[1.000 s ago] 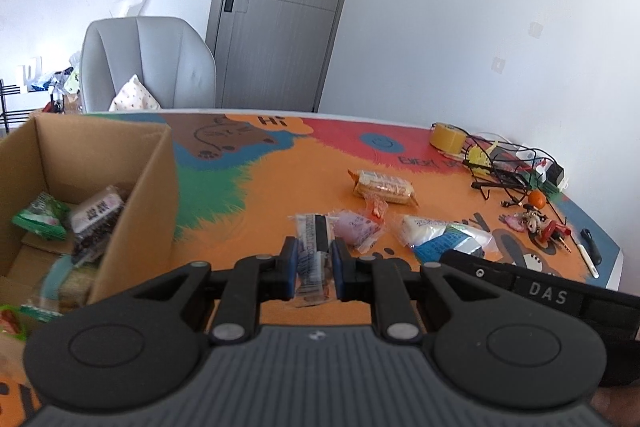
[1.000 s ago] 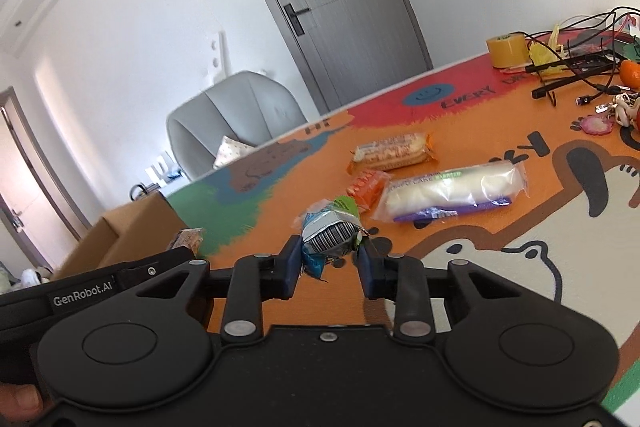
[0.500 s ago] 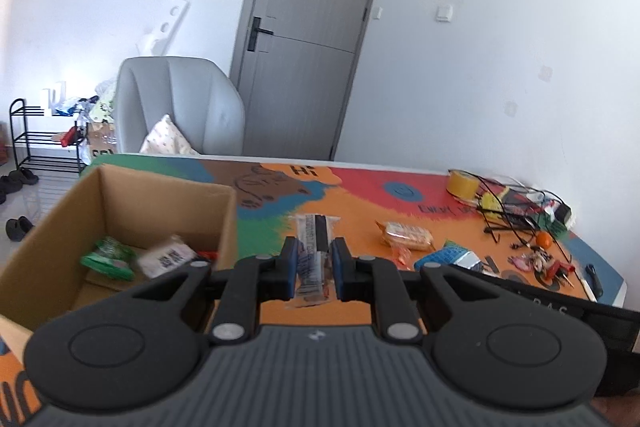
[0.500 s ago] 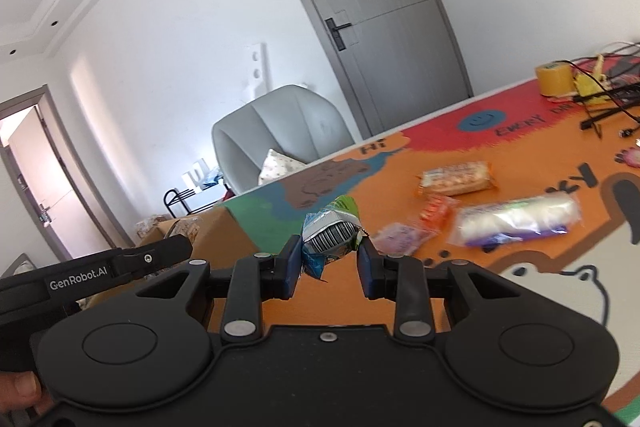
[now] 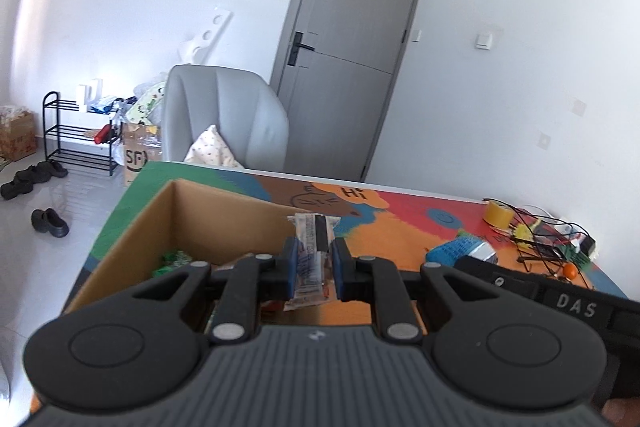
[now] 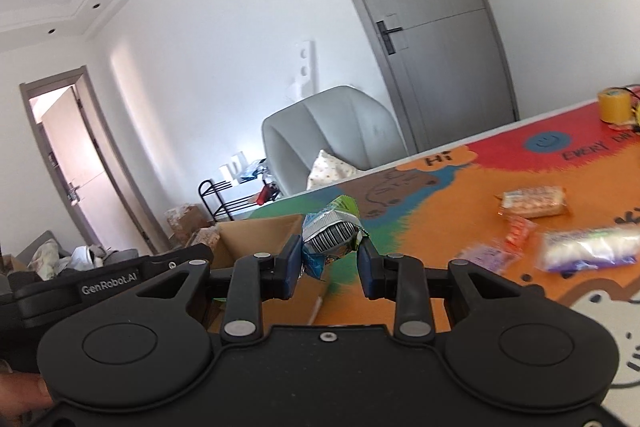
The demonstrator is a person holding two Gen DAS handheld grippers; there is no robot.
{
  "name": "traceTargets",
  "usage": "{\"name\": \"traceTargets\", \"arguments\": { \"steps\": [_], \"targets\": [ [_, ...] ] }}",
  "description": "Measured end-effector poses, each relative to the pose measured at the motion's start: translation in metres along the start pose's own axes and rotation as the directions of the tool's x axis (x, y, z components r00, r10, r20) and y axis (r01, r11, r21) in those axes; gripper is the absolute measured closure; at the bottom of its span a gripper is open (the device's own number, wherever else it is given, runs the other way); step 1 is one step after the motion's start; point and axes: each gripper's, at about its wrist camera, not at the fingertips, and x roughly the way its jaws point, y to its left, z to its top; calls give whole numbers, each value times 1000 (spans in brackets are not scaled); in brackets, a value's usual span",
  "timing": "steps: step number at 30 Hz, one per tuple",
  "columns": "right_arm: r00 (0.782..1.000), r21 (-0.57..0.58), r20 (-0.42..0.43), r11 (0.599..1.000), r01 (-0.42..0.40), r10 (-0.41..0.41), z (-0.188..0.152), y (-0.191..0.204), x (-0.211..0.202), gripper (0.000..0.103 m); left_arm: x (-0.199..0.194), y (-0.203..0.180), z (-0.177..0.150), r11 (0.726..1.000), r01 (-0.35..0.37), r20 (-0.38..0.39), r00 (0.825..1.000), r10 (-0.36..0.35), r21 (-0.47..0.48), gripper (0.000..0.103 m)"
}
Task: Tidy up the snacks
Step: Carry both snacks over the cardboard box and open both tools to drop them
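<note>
Cardboard box stands open on the left end of your table, and you can see a green packet lying inside it. Your left gripper is clenched on a clear wrapper with a dark stripe, which stands upright between the blue pads, just over the near right part of the box. Your right gripper grasps a crumpled foil packet with a barcode and a green edge; it sits over the table just beside the box, whose right corner is seen behind it. On the orange part of the table, to the right, other snacks lie apart: a biscuit bar, a small orange packet, a pink packet and a long white pack. A yellow tape roll stands at the far end. Behind the table you see a grey chair and a grey door.
</note>
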Motion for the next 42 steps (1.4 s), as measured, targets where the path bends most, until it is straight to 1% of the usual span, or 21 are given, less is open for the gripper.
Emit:
{"name": "traceTargets", "arguments": {
  "steps": [8,15,18,20,21,25,30,35,36,37,38,39,40,41,42],
  "targets": [
    [999,-26,-20,998,-49,49,5,21,23,72,6,30,7,998,-48,0,999,48,-29,86],
    [995,-45,-56,996,-83,80,1,41,44,72,19,57,7,993,-95,-39,995,93,-65,85],
    [993,-50,-69,994,-95,91,-1,49,53,72,18,63,7,993,-100,-41,994,98,-62,75],
    [992,-52,-82,994,-101,97,-3,54,58,72,15,66,6,993,-106,-33,994,104,-56,58],
    [991,-54,-88,993,-104,99,-4,57,60,72,13,68,5,992,-112,-33,993,111,-63,56],
    [988,-63,-104,991,-118,111,-7,66,66,72,7,81,7,989,-113,-28,993,110,-100,54],
    [983,-70,-124,987,-147,138,-9,78,74,72,-4,89,14,984,-132,-9,991,132,-119,52],
    [975,-75,-140,980,-185,173,-9,92,76,72,-13,95,17,978,-156,5,987,158,-135,48],
    [972,-78,-140,977,-199,187,-9,94,75,70,-15,96,18,978,-158,4,987,160,-139,47],
    [968,-77,-139,972,-221,209,-8,96,73,66,-16,97,18,977,-161,3,987,163,-142,44],
    [962,-77,-141,967,-244,232,-8,98,71,64,-17,98,19,976,-166,3,986,168,-144,39],
    [961,-81,-143,965,-251,238,-8,99,70,57,-18,98,19,974,-172,6,985,175,-146,36],
    [963,-88,-140,966,-244,230,-8,100,68,50,-19,97,19,973,-177,15,983,181,-148,31],
    [967,-93,-133,969,-229,215,-8,99,64,49,-20,98,19,972,-182,22,982,187,-150,26],
    [970,-93,-128,972,-218,205,-7,97,63,48,-21,97,20,971,-185,27,981,192,-150,23]
  ]
}}
